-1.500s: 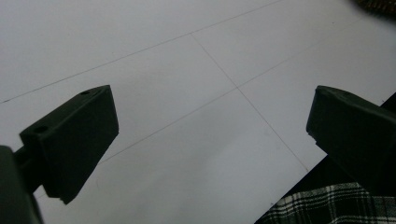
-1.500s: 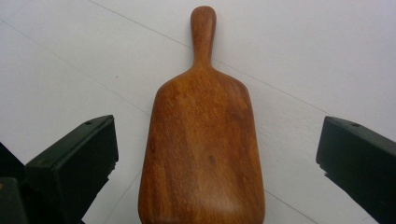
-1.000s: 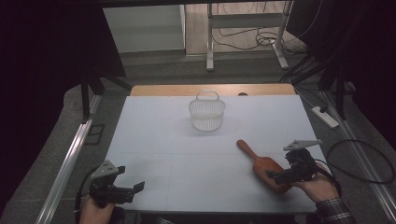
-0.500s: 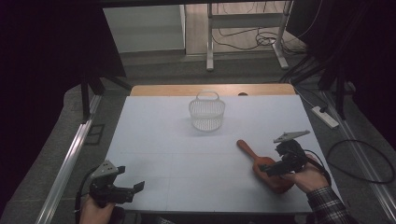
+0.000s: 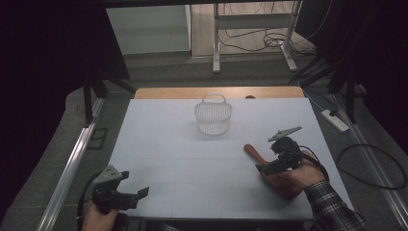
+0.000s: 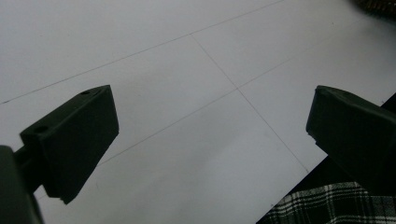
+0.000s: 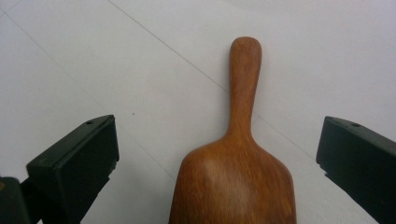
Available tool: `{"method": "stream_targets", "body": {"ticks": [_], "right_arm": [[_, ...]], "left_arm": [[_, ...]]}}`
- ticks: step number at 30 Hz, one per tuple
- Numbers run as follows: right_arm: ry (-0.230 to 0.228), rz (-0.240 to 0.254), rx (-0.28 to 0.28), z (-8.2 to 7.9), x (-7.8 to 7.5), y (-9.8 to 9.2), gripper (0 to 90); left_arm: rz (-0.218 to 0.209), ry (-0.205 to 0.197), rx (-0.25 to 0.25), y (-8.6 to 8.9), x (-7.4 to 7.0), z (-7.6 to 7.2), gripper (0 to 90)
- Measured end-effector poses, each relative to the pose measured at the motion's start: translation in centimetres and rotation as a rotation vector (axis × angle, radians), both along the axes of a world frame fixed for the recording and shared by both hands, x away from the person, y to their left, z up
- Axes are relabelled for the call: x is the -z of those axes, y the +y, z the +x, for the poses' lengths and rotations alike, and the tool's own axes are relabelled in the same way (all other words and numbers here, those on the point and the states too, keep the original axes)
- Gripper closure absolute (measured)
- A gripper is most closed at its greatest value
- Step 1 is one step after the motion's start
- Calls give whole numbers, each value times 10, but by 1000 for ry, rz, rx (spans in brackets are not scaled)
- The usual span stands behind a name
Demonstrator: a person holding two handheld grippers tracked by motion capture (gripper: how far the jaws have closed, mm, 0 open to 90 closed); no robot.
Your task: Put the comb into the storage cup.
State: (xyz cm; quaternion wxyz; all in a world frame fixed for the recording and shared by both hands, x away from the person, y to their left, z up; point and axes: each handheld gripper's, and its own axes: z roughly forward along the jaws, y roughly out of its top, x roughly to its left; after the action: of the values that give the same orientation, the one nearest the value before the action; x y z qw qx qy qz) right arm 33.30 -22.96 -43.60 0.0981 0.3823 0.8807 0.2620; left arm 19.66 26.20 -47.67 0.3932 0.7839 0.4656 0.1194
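A brown wooden scoop (image 5: 253, 152) lies flat on the white table (image 5: 183, 149) at the right, its handle pointing toward the far left. My right gripper (image 5: 267, 168) hovers over the scoop's wide end, open. In the right gripper view the scoop (image 7: 238, 154) lies between the spread jaws, touching neither. A white wire basket (image 5: 213, 115) with a handle stands upright at the table's far middle. My left gripper (image 5: 140, 193) rests near the front left corner, open, with bare table between its jaws (image 6: 210, 140).
A wooden strip (image 5: 216, 92) borders the table's far edge. A power strip (image 5: 335, 120) and cables lie on the floor to the right. Metal rails run along both sides of the table. A plaid sleeve (image 5: 332, 207) shows at the front right.
My right gripper has moved left and forward over the scoop's wide end. The left gripper, scoop and basket have stayed put.
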Motion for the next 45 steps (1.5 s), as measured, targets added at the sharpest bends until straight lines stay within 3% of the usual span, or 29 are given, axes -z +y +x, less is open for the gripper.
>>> {"method": "stream_targets", "body": {"ticks": [23,27,33,41,44,45], "right_arm": [[48,-38,-40,30,13,31,16],[47,-45,-56,33,14,35,107],[43,-67,-102,38,13,40,367],[98,-77,-144,49,15,44,718],[109,-70,-163,54,15,47,896],[109,-70,-163,54,15,47,896]], "left_arm": [[-7,-1,2,0,0,1,24],[-8,0,3,0,0,1,24],[-7,0,3,0,0,2,25],[-9,2,3,0,0,2,27],[-9,1,3,0,0,2,27],[-9,1,4,0,0,2,27]]}}
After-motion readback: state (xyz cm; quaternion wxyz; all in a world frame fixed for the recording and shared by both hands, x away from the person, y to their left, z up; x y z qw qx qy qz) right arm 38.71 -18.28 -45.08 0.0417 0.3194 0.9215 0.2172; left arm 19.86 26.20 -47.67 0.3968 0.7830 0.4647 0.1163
